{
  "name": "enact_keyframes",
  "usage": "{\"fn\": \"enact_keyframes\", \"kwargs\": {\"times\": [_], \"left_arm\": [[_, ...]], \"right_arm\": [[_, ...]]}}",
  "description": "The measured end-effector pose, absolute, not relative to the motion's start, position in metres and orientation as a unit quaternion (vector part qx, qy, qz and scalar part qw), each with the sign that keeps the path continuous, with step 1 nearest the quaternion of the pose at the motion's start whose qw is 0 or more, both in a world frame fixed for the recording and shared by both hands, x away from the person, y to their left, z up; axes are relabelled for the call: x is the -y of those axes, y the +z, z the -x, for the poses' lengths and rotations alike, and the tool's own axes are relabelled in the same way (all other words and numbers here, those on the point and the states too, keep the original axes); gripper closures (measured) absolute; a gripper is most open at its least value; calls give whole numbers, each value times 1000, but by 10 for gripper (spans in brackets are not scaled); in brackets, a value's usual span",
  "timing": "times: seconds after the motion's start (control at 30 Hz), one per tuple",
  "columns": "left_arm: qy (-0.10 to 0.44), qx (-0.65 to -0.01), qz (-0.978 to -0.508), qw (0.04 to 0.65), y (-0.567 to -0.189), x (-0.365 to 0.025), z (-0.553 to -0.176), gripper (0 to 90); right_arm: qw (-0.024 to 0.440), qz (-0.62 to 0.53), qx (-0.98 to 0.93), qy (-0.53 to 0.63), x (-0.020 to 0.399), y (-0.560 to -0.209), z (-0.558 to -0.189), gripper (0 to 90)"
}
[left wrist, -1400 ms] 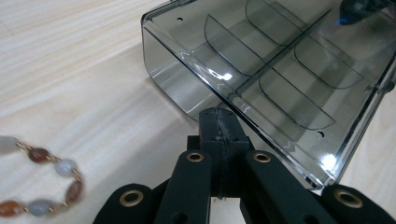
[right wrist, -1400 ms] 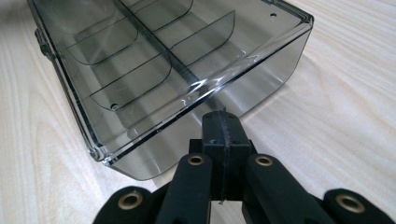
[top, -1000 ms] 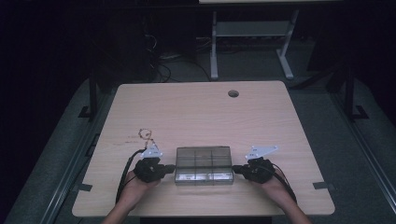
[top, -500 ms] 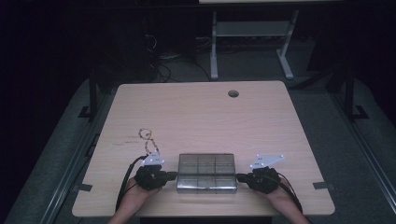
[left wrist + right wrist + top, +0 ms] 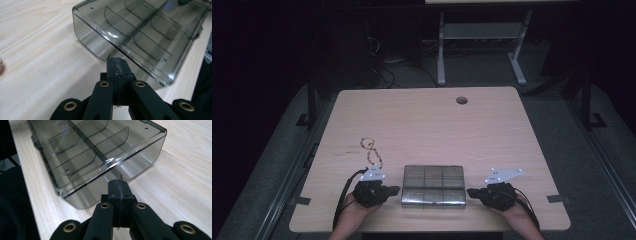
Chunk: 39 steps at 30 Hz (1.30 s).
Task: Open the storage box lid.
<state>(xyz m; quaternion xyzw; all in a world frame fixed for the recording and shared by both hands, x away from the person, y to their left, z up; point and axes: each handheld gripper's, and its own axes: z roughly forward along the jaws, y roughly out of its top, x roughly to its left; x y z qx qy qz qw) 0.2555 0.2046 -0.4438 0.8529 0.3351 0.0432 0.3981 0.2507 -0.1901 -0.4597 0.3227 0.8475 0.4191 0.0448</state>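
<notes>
Clear smoke-tinted plastic compartment box (image 5: 433,186), lid down, lies flat on the light wood surface (image 5: 427,125) near its front edge, roughly centred between the two hands. Internal dividers visible through the lid: two rows of three cells in the high view.

Left claw (image 5: 394,190): jaws pressed together, nothing between them. Tip points at the box's left short side, just beside it; the left gripper view (image 5: 117,65) puts the tip close against the side wall near the lower corner. Whether it touches the wall cannot be told. Person's left hand (image 5: 354,212) holds the gripper body from the front edge of the surface.

Right claw (image 5: 472,192): jaws likewise pressed together, pinching nothing. Tip points at the box's right short side, just beside it; in the right gripper view (image 5: 119,187) the tip sits close to the base of the wall, contact not determinable. Right hand (image 5: 517,215) behind it.

So: box sits between the two tips, one claw at each short end, both level with the surface and facing each other across it.

Also on the surface: a beaded chain (image 5: 372,150), lying loose behind and to the left of the box, well apart from the box, near the left gripper's grey plate. A round cable hole (image 5: 461,100) sits near the far edge.
</notes>
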Motion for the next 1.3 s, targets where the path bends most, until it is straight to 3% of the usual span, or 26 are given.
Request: {"fn": "enact_keyframes", "kwargs": {"times": [0.37,1.3], "left_arm": [[40,-316,-864,390,-444,-211,-222,899],[36,-280,-873,399,-440,-202,-225,900]], "right_arm": [[19,-315,-843,436,201,-458,-223,900],[21,-274,-849,451,192,-447,-218,900]]}}
